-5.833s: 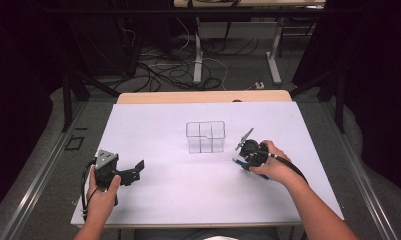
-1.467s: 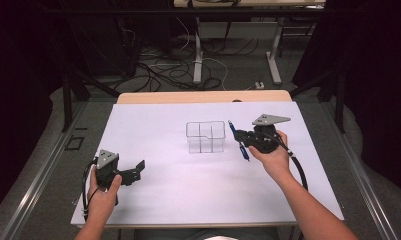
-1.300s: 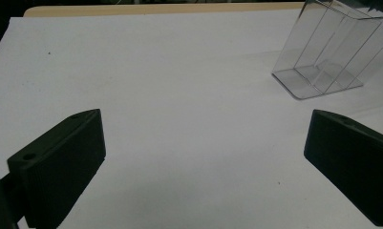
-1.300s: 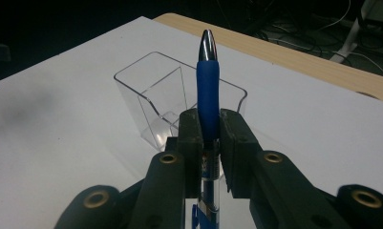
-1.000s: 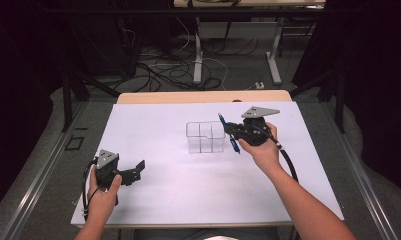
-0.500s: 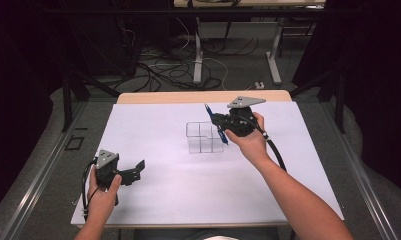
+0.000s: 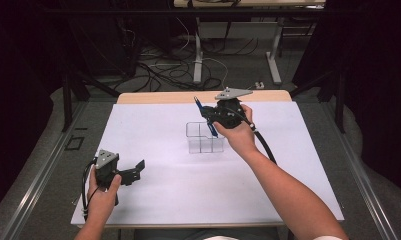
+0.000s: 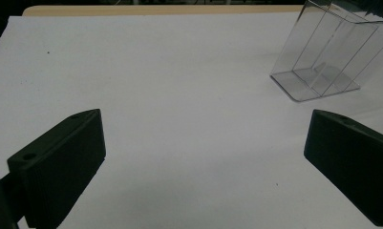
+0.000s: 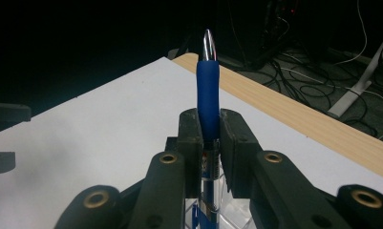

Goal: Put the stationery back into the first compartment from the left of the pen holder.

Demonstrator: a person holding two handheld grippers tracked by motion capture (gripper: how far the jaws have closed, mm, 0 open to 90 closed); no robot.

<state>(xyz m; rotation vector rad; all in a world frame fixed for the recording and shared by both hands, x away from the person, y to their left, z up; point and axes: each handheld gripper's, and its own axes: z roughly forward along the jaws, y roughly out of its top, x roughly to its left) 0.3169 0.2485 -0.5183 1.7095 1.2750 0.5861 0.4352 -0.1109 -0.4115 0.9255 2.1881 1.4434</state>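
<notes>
A blue pen [image 7: 213, 129] with a silver tip is pinched between the jaws of my right gripper [image 7: 208, 116], which hovers over the right rear part of a clear divided box [image 7: 200, 142]. The pen is tilted, with its lower end over the box. In the right gripper view the pen [image 9: 208, 90] rises between the shut jaws of the right gripper [image 9: 209, 131], with the clear box [image 9: 237, 212] beneath. My left gripper [image 7: 134, 172] rests near the front left of the white sheet, jaws wide apart and empty. In the left gripper view the box [image 8: 325, 57] stands ahead at the upper right.
A white sheet [image 7: 163, 200] covers the table, and a wooden edge [image 7: 153, 97] shows at the far side. Cables and table legs [image 7: 198, 55] lie on the floor beyond. Dark curtains stand at both sides.
My right hand has carried the pen leftward and upward, from the right of the clear box to above it. The left hand has stayed put.
</notes>
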